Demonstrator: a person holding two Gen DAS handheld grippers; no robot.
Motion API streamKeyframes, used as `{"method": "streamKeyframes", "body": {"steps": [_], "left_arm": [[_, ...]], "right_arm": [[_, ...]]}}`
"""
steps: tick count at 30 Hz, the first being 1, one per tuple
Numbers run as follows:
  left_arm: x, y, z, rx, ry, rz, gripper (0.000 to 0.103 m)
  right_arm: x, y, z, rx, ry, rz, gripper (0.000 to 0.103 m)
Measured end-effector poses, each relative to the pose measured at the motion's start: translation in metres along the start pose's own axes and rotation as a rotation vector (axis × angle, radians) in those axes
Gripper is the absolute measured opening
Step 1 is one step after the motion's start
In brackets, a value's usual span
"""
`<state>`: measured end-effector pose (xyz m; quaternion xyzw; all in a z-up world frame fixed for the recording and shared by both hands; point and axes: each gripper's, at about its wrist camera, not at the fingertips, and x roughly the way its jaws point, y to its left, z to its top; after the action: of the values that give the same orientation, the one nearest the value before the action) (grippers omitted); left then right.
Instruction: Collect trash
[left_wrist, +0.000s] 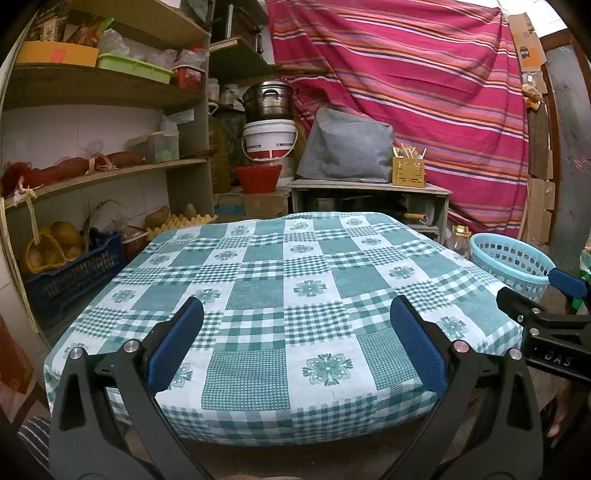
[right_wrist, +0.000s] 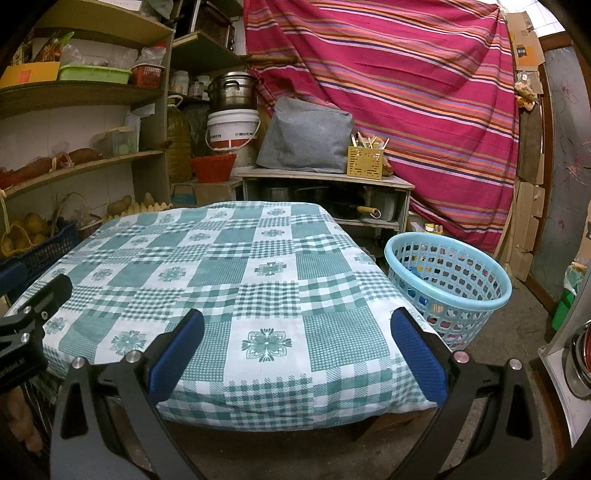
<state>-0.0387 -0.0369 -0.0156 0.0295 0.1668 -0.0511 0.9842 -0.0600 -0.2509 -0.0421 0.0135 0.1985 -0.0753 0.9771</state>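
Left gripper (left_wrist: 296, 310) and right gripper (right_wrist: 297, 321) — both spread wide, holding nothing.

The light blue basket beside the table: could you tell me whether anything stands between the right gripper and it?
Nothing visible does. The right gripper hangs open and empty over the near edge of the checked tablecloth, and the light blue basket stands on the floor off the table's right corner, its mouth uncovered. No trash shows on the cloth.
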Motion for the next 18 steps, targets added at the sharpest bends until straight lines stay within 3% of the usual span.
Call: {"method": "streamKeyframes", "body": {"steps": [18], "left_arm": [[-0.004, 0.002, 0.0031, -0.023, -0.008, -0.007, 0.098]], "right_arm": [[-0.002, -0.0005, -0.0019, 0.007, -0.011, 0.004, 0.098]]}}
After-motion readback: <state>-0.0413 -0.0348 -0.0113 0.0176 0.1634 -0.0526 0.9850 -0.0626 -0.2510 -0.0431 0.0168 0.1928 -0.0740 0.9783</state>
